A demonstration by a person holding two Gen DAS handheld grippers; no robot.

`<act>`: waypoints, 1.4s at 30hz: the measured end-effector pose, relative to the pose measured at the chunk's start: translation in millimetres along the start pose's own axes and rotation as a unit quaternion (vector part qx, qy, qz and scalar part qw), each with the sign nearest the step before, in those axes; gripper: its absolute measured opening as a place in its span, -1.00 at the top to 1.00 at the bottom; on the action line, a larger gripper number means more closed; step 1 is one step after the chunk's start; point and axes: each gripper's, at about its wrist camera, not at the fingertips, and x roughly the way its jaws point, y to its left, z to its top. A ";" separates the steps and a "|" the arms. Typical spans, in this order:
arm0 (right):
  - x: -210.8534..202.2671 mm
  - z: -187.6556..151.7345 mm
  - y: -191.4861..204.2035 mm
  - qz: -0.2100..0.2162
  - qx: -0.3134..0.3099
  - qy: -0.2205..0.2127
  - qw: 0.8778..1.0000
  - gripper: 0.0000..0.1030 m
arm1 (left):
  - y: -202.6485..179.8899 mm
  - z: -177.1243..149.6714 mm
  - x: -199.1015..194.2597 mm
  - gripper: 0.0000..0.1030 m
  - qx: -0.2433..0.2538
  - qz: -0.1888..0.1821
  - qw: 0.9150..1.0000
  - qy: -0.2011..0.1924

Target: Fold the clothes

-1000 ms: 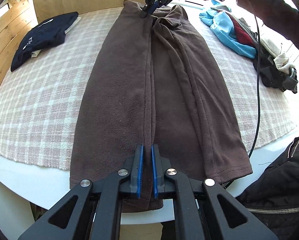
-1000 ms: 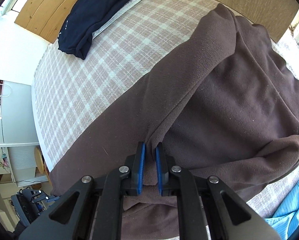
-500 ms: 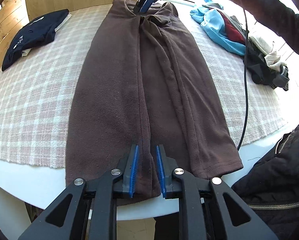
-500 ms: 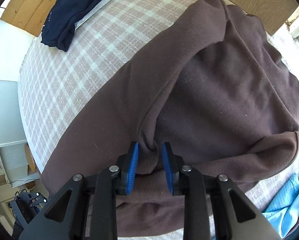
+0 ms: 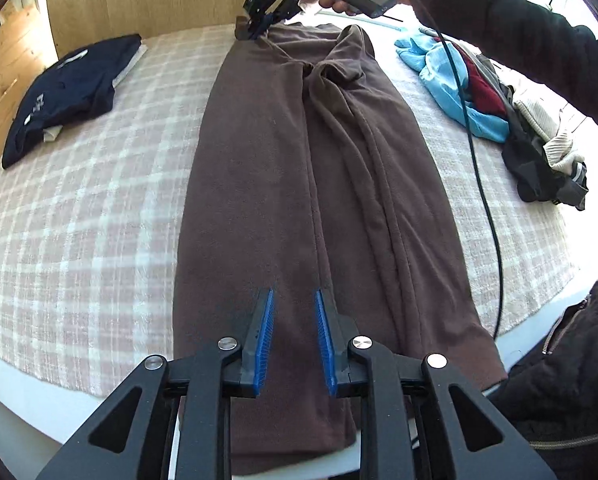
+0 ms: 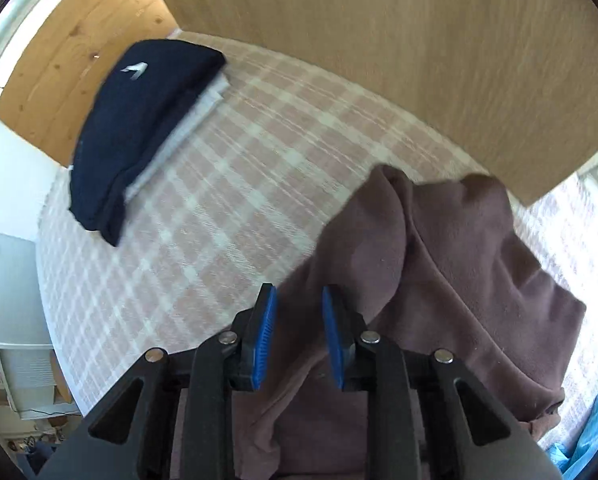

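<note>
A long brown fleece garment [image 5: 299,184] lies folded lengthwise down the plaid tablecloth [image 5: 79,220], its hem hanging over the near table edge. My left gripper [image 5: 294,320] hovers open above the hem end, nothing between its blue pads. At the far end a hand holds my right gripper [image 5: 265,26] just over the garment's top left corner. In the right wrist view that gripper [image 6: 299,312] is open above the brown garment's [image 6: 459,280] edge, holding nothing.
A folded navy garment [image 5: 67,88] on a pale one lies at the far left, also the navy garment [image 6: 139,128] in the right wrist view. A pile of unfolded clothes [image 5: 499,112] sits at the right. A wooden wall [image 6: 379,40] backs the table. A black cable [image 5: 483,184] trails across the right side.
Both grippers have opened and let go of the brown garment. The left one has lifted off the hem; the right one has risen and swung toward the top left corner.
</note>
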 end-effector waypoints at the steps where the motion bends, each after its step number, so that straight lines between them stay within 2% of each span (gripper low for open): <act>1: -1.9 1.5 -10.7 0.015 0.016 -0.013 1.000 0.96 | -0.7 -1.9 -11.7 0.61 -0.007 -0.018 1.000 -0.002; 3: -13.7 3.2 -28.6 0.055 0.057 -0.013 0.997 0.96 | 0.4 -2.5 -40.9 0.53 -0.005 -0.019 1.000 -0.023; 5: -42.4 2.7 -30.0 0.034 0.047 -0.055 0.997 0.88 | 9.0 2.9 -55.8 0.58 0.000 0.019 0.999 -0.034; 7: -66.3 4.8 -23.9 0.011 0.023 -0.093 0.995 0.88 | 18.5 12.0 -51.6 0.58 0.002 0.028 0.999 -0.042; 10: -64.9 16.1 -8.8 0.031 -0.008 -0.116 0.993 0.88 | 25.7 23.4 -33.2 0.58 0.010 0.017 0.999 -0.044; 14: -28.5 29.8 8.0 0.017 -0.039 -0.084 0.996 0.88 | 24.2 22.1 7.4 0.58 0.033 0.012 0.999 -0.015; 16: -8.1 32.0 3.9 -0.009 -0.035 -0.068 0.997 0.88 | 28.4 15.9 30.7 0.58 0.026 0.009 1.000 0.014; 17: 0.1 33.6 -3.7 -0.036 -0.024 -0.064 0.997 0.97 | 30.0 10.4 39.6 0.58 0.024 0.007 0.999 0.027; 18: 5.9 35.1 -14.4 -0.041 -0.005 -0.061 0.997 1.00 | 31.5 5.2 47.5 0.57 0.021 0.006 0.999 0.037; 20: 8.3 34.6 -36.0 0.007 0.044 -0.068 0.997 1.00 | 33.2 -0.8 46.1 0.57 0.015 0.001 1.000 0.020; 21: 6.7 34.0 -37.0 0.009 0.047 -0.068 0.997 1.00 | 34.8 -1.6 45.6 0.57 0.010 -0.003 1.000 0.018; 24: -9.0 27.5 -14.4 -0.033 0.002 -0.091 0.995 0.97 | 38.4 -4.7 44.0 0.57 0.002 -0.013 1.000 0.010; 25: -16.1 23.2 -7.5 -0.035 -0.005 -0.102 0.994 0.90 | 38.9 -6.3 43.0 0.57 0.004 -0.013 1.000 0.006; 28: -20.9 2.9 7.9 0.016 -0.018 -0.095 0.995 0.90 | 38.4 -11.0 39.4 0.57 0.001 -0.014 1.000 -0.003; 32: 16.1 -11.7 10.2 -0.007 -0.039 -0.062 0.997 0.91 | 43.0 -20.8 22.0 0.57 -0.020 -0.035 0.999 0.000; 34: 0.7 -13.4 2.1 0.007 0.009 -0.057 0.998 0.88 | 48.9 -28.6 -3.0 0.57 -0.027 -0.027 0.999 -0.015; 37: -66.4 -58.4 13.2 0.021 0.004 -0.112 0.993 0.84 | 58.1 -38.5 -42.3 0.57 -0.015 -0.001 0.999 -0.033; 39: -111.1 -88.4 20.6 0.031 0.000 -0.149 0.988 0.60 | 62.2 -41.4 -62.2 0.55 0.009 0.009 0.999 -0.040; 40: -132.5 -103.7 24.4 0.035 -0.001 -0.166 0.986 0.37 | 64.8 -39.9 -69.2 0.53 0.025 0.005 0.999 -0.042; 41: -134.1 -126.3 30.0 0.032 0.007 -0.167 0.985 0.22 | 65.7 -39.4 -73.0 0.53 0.043 -0.001 0.998 -0.041; 42: -135.7 -148.8 35.6 0.030 0.016 -0.169 0.985 0.18 | 66.7 -37.2 -73.4 0.53 0.063 -0.004 0.997 -0.038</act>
